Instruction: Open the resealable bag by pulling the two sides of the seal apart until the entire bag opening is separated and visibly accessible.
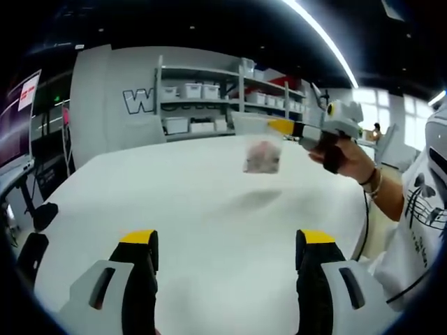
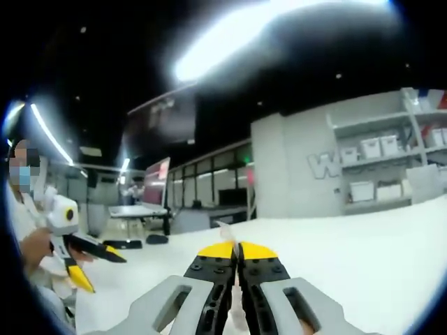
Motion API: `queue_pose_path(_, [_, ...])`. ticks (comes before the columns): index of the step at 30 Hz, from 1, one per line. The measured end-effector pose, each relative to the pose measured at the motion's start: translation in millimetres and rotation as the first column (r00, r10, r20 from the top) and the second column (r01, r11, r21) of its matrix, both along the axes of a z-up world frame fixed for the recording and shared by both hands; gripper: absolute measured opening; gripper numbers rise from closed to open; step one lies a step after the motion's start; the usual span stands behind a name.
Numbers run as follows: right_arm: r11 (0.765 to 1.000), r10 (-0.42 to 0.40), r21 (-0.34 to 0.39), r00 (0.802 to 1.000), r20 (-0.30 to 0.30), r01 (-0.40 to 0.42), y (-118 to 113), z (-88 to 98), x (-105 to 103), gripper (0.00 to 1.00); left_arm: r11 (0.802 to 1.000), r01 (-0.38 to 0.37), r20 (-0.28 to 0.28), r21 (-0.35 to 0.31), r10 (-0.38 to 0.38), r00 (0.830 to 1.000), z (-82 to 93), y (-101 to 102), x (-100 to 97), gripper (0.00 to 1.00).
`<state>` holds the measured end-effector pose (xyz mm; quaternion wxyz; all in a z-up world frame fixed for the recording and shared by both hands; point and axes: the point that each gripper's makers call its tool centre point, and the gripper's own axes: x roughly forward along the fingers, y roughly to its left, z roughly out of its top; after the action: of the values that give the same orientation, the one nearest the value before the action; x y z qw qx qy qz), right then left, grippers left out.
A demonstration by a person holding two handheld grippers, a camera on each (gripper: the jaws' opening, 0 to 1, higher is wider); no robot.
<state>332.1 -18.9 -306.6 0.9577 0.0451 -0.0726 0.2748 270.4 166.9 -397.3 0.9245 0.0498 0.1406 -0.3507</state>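
In the left gripper view a clear resealable bag (image 1: 262,148) with something pinkish inside hangs in the air above the white table (image 1: 202,209). My right gripper (image 1: 278,126) comes in from the right and is shut on the bag's top edge, with a hand (image 1: 349,157) holding it. My left gripper (image 1: 228,241) is open wide, low over the table and well short of the bag. In the right gripper view the yellow-tipped right gripper (image 2: 237,250) is shut, with a sliver of clear bag (image 2: 225,229) poking out past its tips. The left gripper (image 2: 101,271) appears at far left, open.
Grey shelves with white bins (image 1: 209,98) line the far wall behind the table. A person in a white shirt (image 1: 419,209) stands at the table's right edge. Dark chairs (image 1: 31,251) sit at the left side. A desk with a monitor (image 2: 150,192) stands further back.
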Motion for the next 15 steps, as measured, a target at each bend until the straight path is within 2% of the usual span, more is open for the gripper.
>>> queue_pose_path(15, [1.0, -0.01, 0.0, 1.0, -0.002, 0.01, -9.6, -3.2, -8.7, 0.0, 1.0, 0.003, -0.008, -0.004, -0.003, 1.0, -3.5, -0.7, 0.7, 0.79])
